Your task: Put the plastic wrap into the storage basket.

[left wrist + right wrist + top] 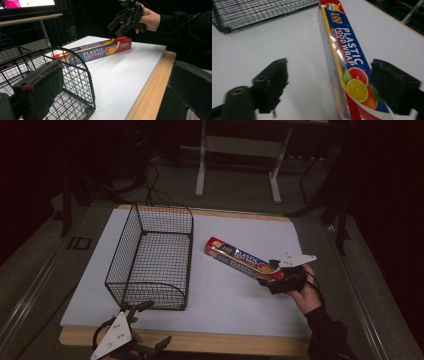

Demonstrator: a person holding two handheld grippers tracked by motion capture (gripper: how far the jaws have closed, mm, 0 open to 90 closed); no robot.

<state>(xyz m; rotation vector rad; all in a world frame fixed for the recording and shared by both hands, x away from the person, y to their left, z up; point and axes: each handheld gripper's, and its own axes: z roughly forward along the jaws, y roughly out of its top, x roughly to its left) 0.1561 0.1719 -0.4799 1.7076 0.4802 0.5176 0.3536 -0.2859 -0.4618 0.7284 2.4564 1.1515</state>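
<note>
A long red and blue box of plastic food wrap [235, 256] [97, 51] [347, 50] lies slantwise on the white board, right of a black wire basket [150, 255] [75, 75] [249, 12]. My right gripper [267, 272] [120, 23] [329, 85] hovers at the box's near end. Its jaws stand open astride that end: the right pad [394, 85] sits close beside the box and the left pad [272, 80] is well apart. My left gripper [150, 325] [115, 90] stands open at the table's front edge, by the basket's near rounded end, holding nothing.
The white board [225, 300] covers a wooden table whose edge [200, 342] runs along the front. The basket is empty. Behind the table stand a white desk frame [240, 150] and cables on a dark floor.
</note>
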